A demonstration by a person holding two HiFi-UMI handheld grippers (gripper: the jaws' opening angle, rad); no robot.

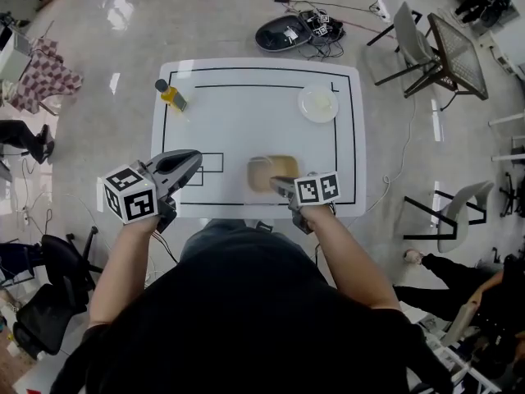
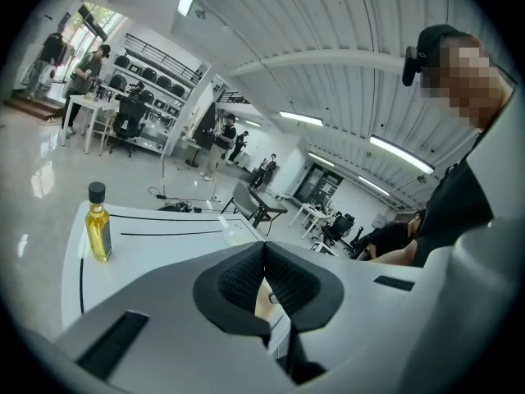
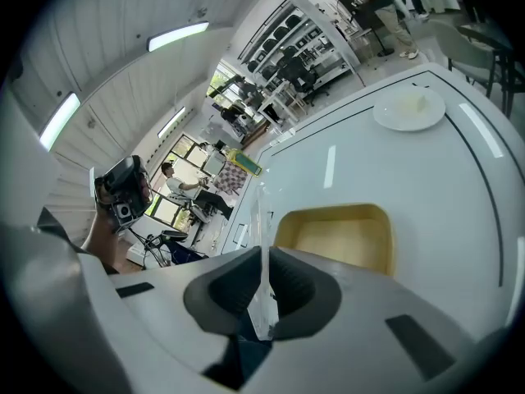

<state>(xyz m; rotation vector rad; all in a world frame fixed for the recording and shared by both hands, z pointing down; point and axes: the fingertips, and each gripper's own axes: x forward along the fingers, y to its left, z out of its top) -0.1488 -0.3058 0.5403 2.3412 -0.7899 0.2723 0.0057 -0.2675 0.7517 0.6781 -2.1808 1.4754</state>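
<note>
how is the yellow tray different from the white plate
The yellow tray is rectangular with raised walls; the white plate is round and flatter. The tray sits at the near edge of the white table by the right gripper; the plate lies far back on the right. Both rest flat on it.

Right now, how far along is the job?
Done: nothing clear yet. In hand: right gripper pinches clear film by the tray. Left to do: bottle and plate stand untouched; left gripper shut, empty.
</note>
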